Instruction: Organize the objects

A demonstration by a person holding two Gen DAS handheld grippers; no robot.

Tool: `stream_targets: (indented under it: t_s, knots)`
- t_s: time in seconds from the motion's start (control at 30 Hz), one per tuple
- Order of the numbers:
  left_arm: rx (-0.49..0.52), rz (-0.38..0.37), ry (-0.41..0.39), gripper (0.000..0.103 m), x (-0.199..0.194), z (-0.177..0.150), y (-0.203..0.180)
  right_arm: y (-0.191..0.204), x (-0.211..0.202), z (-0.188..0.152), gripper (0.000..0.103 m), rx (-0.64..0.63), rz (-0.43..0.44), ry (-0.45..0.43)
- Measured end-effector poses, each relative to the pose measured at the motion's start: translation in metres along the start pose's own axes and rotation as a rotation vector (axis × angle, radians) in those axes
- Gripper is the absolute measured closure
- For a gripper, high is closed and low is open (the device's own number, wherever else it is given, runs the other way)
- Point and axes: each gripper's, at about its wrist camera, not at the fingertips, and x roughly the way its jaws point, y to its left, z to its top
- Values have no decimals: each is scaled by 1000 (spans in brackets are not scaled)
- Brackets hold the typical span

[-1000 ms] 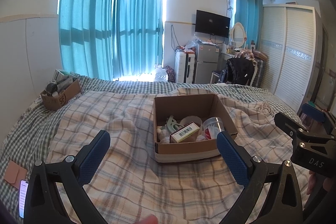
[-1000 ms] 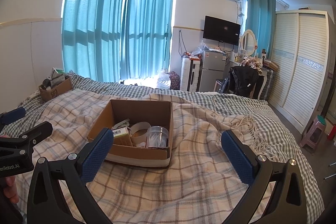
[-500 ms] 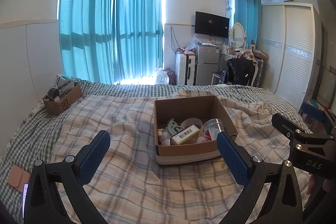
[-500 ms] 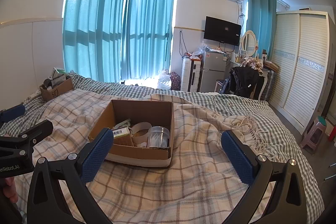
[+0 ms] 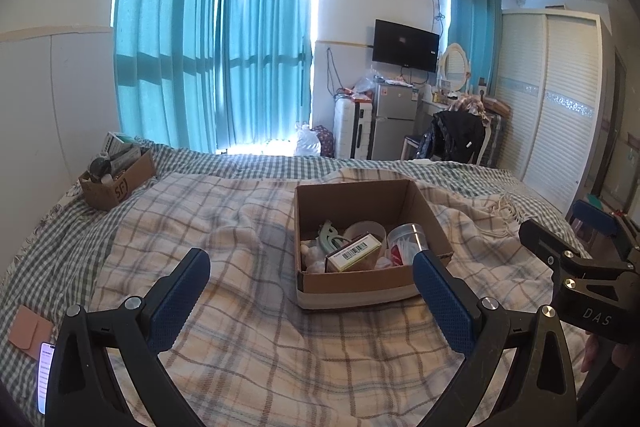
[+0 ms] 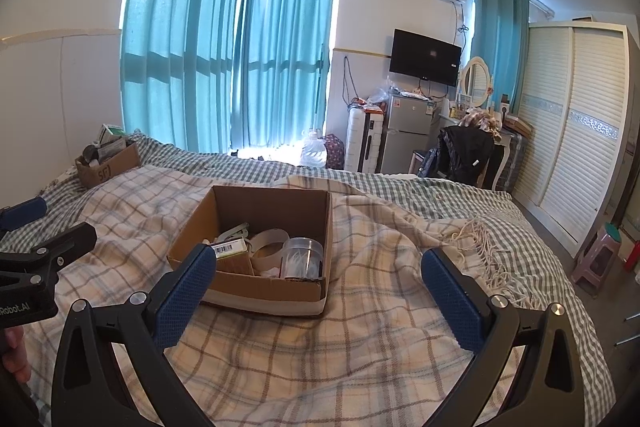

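Observation:
An open cardboard box [image 5: 360, 291] sits on the plaid blanket in the middle of the bed; it also shows in the right wrist view [image 6: 256, 291]. Inside lie a small barcode carton [image 5: 354, 254], a tape roll [image 5: 365, 230], a clear plastic jar [image 6: 301, 259], a pale green tool [image 5: 330, 237] and white bits. My left gripper [image 5: 310, 285] is open and empty, above the blanket just short of the box. My right gripper [image 6: 318, 277] is open and empty, to the box's right front.
A second cardboard box [image 5: 116, 183] full of items stands at the bed's far left corner. A phone [image 5: 45, 375] and a tan pouch [image 5: 29, 327] lie at the left edge. A wardrobe [image 6: 576, 147], fridge [image 6: 406, 135] and chair stand beyond the bed.
Both views have tilted up slightly, so the box sits a little lower in frame. Both grippers stay open and empty.

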Motion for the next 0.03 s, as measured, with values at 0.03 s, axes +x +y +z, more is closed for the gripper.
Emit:
stream_targets:
  t_s: [0.03]
  knots:
    - [1, 12, -4, 0, -1, 0, -1, 0, -1, 0, 0, 1, 2, -3]
